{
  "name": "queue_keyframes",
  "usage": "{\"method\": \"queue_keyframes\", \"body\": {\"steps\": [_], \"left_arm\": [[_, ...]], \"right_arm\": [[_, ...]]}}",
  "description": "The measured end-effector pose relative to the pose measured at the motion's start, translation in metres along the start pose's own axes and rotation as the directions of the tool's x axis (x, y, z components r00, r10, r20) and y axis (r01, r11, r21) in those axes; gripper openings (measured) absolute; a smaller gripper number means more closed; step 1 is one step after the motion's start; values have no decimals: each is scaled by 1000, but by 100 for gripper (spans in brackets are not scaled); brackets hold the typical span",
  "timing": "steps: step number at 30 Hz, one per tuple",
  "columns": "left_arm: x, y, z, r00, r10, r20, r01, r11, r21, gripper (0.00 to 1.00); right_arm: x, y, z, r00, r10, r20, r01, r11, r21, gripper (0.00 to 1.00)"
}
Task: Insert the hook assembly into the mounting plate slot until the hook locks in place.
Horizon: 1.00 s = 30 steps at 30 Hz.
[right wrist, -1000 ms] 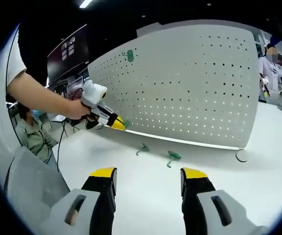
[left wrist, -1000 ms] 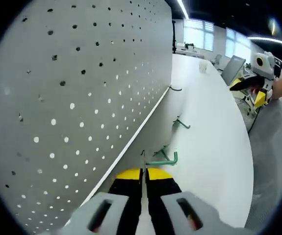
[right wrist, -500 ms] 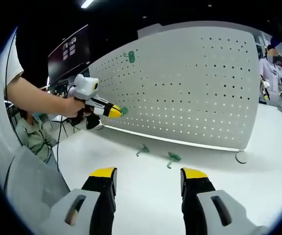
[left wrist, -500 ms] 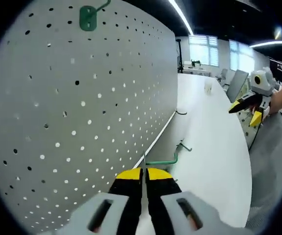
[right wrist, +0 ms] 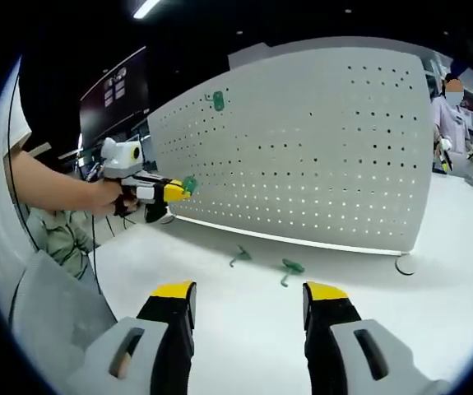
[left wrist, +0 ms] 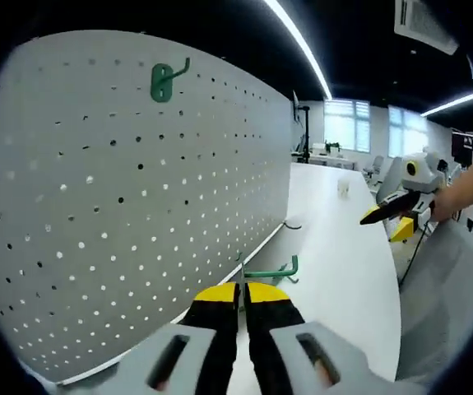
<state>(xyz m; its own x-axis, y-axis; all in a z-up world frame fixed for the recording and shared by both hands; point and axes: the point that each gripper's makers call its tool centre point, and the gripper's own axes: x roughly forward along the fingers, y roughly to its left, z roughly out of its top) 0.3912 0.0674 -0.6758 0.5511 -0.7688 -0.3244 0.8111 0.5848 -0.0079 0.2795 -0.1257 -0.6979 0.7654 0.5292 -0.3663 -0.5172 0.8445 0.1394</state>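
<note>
My left gripper [left wrist: 241,290] is shut on a green hook [left wrist: 275,271], whose arm sticks out to the right past the yellow jaw tips. It hovers in front of the grey pegboard [left wrist: 113,197], which bears one mounted green hook [left wrist: 164,81] near its top. In the right gripper view that left gripper [right wrist: 169,191] is held up at the pegboard's [right wrist: 318,148] left end with the green hook [right wrist: 189,184] at its tip. The mounted hook [right wrist: 217,100] sits higher on the board. My right gripper [right wrist: 248,298] stands open above the white table.
Two loose green hooks [right wrist: 238,255] [right wrist: 290,266] lie on the white table [right wrist: 220,313] before the board. A dark hook [right wrist: 403,263] lies by the board's right corner. A person stands at the far right, another sits at the left.
The left gripper has risen and drawn back from the pegboard with the hook; the mounted hook came into its view. The right gripper stayed still.
</note>
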Motion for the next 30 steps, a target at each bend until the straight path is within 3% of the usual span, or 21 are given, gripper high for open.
{"method": "queue_keyframes", "body": {"steps": [14,20,22,30], "left_arm": [[-26,-21,27,992,35,123,-30,999,-42,2],[-38,-26,40,982,63,178,-53,997,-59,2],[-43,-26,44,976,88,201,-69,993,-97,2],[-56,-35,51,960,120,255,-86,986,-140,2]], "right_arm": [[-1,2,5,1000,6,19,-6,1000,-9,51],[-1,3,9,999,10,36,-9,1000,-13,51],[-1,4,10,999,12,41,-11,1000,-12,50],[-1,8,11,999,26,44,-26,1000,-17,50]]}}
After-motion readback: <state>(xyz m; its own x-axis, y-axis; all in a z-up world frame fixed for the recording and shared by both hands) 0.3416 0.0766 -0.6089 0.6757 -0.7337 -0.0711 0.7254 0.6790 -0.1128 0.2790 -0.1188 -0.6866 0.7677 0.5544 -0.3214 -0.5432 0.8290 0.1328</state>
